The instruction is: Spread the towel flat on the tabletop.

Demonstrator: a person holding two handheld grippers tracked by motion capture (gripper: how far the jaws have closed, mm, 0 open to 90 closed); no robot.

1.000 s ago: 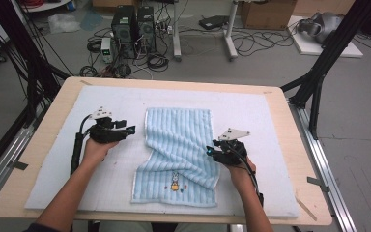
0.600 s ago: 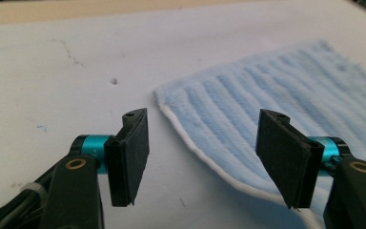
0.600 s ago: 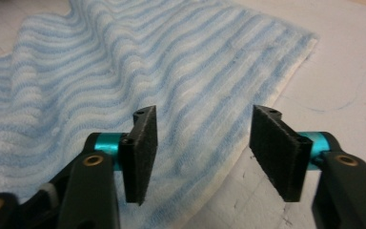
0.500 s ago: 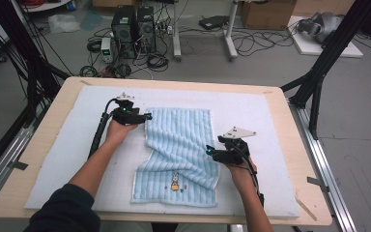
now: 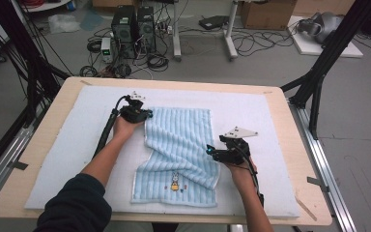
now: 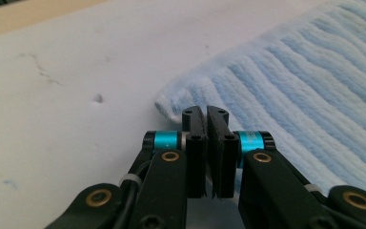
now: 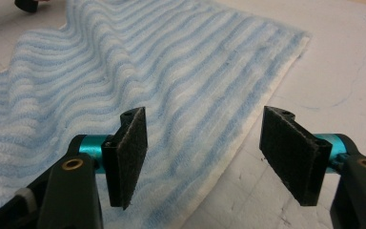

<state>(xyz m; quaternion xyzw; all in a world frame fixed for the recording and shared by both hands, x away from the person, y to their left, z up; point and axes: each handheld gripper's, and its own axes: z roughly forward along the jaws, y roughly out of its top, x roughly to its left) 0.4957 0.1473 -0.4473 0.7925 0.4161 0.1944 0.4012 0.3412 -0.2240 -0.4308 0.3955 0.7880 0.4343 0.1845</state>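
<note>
High view, starting nearest the person: a dark sleeve (image 5: 79,203) enters at the bottom left, and the near hem of a light blue striped towel (image 5: 178,152) lies on the white mat (image 5: 67,159), with a small rabbit motif (image 5: 175,181) stitched near that hem. Just beyond, the right gripper (image 5: 211,152) sits at the towel's right edge, where the cloth is rumpled and folded over. Right gripper view shows its jaws standing wide apart, one pad over the striped cloth and the other over bare mat, the towel's white-bordered edge running between them; nothing is gripped. Farther up the table, the left gripper (image 5: 145,116) rests at the towel's far left corner. Left gripper view shows its jaws pressed together, their tips (image 6: 208,114) just short of the rolled corner of the towel (image 6: 314,86); no cloth is seen between them. Beyond the wooden table (image 5: 280,111), computer towers (image 5: 133,24) and loose cables (image 5: 251,43) sit on the floor.
</note>
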